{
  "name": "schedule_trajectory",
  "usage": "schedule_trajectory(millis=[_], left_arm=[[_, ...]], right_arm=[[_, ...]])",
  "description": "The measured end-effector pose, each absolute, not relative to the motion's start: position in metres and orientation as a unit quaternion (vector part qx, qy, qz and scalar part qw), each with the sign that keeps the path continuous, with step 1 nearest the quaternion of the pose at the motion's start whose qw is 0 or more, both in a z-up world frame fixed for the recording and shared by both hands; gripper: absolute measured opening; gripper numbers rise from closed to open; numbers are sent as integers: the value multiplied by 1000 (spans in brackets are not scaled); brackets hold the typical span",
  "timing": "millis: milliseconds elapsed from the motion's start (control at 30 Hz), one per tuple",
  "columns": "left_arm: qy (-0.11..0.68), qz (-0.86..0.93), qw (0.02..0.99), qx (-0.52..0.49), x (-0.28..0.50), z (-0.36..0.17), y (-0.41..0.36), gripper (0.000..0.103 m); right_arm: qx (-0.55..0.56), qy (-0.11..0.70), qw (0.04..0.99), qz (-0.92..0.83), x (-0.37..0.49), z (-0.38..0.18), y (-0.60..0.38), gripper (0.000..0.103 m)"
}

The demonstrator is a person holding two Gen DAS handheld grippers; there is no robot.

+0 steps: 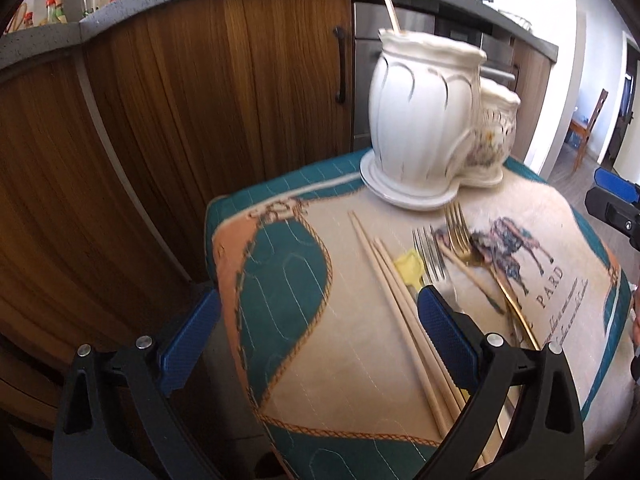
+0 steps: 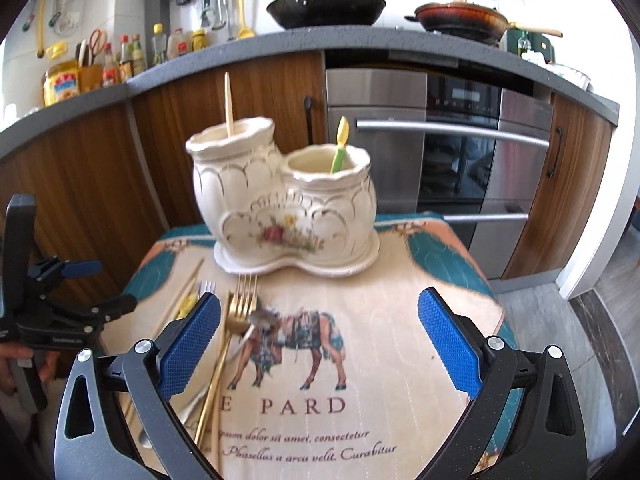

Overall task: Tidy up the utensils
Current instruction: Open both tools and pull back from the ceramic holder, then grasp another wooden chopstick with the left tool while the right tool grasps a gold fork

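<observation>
A white ceramic double-pot holder (image 2: 280, 204) stands at the far end of a cushioned stool (image 2: 360, 360); it also shows in the left wrist view (image 1: 424, 120). Its left pot holds a wooden chopstick (image 2: 228, 104), its right pot a yellow-green utensil (image 2: 340, 146). On the cushion lie wooden chopsticks (image 1: 384, 288), a silver fork (image 1: 430, 256), a gold fork (image 2: 240, 308), a yellow utensil (image 1: 410, 268) and a gold-handled piece. My left gripper (image 1: 320, 344) is open, low over the cushion's left edge. My right gripper (image 2: 320, 344) is open and empty above the cushion's middle.
Wooden cabinet doors (image 1: 180, 120) and a steel oven (image 2: 440, 160) stand close behind the stool. A grey counter (image 2: 240, 52) above carries pans and bottles. The right gripper shows at the right edge of the left wrist view (image 1: 616, 200); the left gripper shows at the left of the right wrist view (image 2: 52, 304).
</observation>
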State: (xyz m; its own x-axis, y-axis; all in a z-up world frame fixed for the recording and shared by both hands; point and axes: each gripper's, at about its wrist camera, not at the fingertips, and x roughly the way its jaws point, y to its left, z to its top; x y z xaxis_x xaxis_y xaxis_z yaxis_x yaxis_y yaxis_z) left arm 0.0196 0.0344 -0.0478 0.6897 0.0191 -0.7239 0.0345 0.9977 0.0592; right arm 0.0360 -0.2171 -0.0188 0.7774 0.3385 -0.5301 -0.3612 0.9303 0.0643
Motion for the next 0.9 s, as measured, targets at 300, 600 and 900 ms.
schedule_trajectory(millis=[300,600,900], left_arm=[[436,-10,898,53,22,-65,16,84],[465,-28,883,52,30,-76,7,41],[468,-36,883,26,48,-79,13,28]], right_arm=[[-29,302,933,193,36,-32,-211,98],[-28,311,930,193,39,-36,-214,98],[-37,350,911,216,41,-48,-193,98]])
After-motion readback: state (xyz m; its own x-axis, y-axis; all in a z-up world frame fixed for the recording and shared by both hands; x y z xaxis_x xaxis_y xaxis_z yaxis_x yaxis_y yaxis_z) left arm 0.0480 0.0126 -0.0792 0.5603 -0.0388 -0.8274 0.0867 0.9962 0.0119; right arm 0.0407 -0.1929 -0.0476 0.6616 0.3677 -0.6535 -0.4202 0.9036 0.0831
